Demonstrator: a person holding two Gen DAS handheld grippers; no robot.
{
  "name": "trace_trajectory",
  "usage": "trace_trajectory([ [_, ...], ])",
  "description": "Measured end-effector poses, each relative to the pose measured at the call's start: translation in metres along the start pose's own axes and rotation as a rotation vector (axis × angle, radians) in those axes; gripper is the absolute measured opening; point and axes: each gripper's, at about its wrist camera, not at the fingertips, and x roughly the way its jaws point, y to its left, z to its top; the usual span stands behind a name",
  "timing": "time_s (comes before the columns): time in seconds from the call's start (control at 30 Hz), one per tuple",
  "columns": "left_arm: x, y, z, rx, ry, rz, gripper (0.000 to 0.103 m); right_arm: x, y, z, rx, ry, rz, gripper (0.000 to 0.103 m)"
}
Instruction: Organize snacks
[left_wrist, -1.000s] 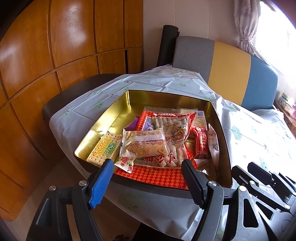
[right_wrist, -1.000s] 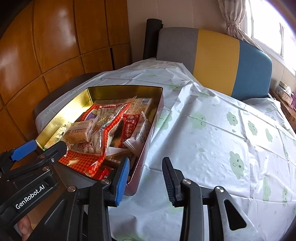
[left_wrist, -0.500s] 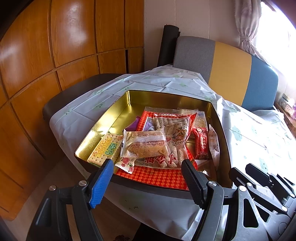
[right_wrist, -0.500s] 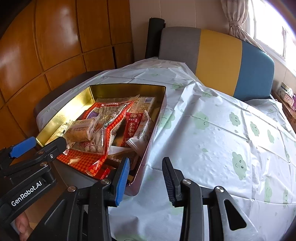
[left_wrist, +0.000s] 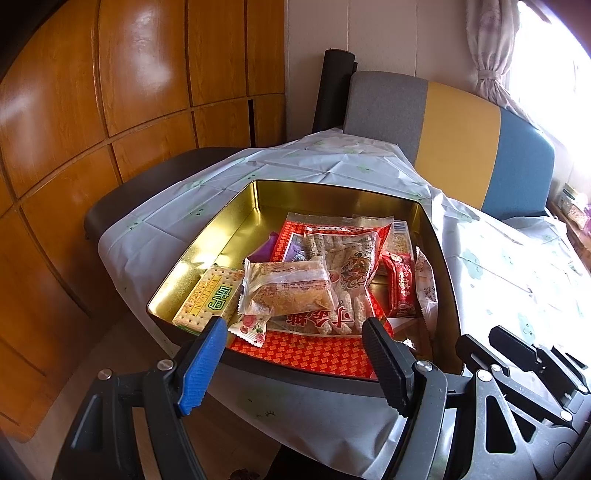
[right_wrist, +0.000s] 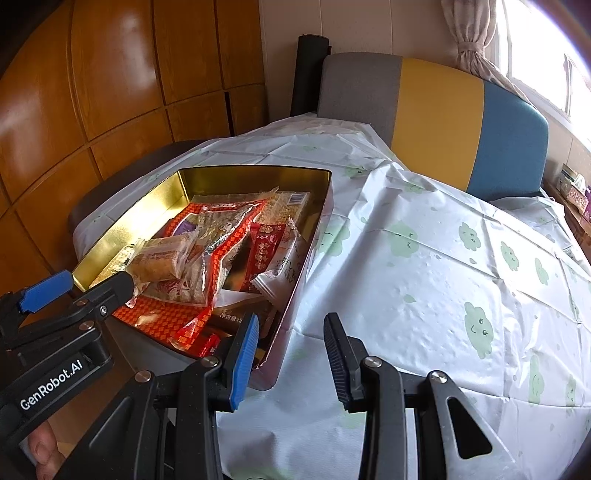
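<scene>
**Both grippers parked at the tin's near edge, nothing held**

Hovered over the near rim of the gold tin (left_wrist: 236, 218), left gripper (left_wrist: 295, 354) with jaws spread wide, nothing between them. Sat just beside the tin's right corner, right gripper (right_wrist: 290, 354), jaws parted a moderate way, empty too, only tablecloth (right_wrist: 424, 266) beneath. Lay heaped inside the tin, toward its right side: big red snack bag (left_wrist: 332, 258), clear-wrapped cake (left_wrist: 288, 288) on top of it, cracker pack (left_wrist: 208, 295) against the left wall, small floral candy (left_wrist: 249, 326) at the front edge, red bar (left_wrist: 400, 284) to the right, white packet (right_wrist: 280, 273) leaning on the right wall. Stood on the clouded tablecloth near the table's left end, tin open, far-left part of its floor bare. Glimpsed at lower left in the right wrist view: a fingertip (right_wrist: 40, 450) under the left gripper's body.
</scene>
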Motion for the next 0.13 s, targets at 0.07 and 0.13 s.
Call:
trace_trajectory([
  [0.07,0.0022,-0.0006,-0.0003,0.004,0.010,-0.003,0.076,0.0006,-0.0006,-0.0007,0.002,0.001,0.000,0.037],
  [0.13,0.0038,-0.0011,0.0004,0.005,0.020,-0.004,0.076,0.0007,-0.0019,-0.0012,0.002,0.004,0.000,0.037],
])
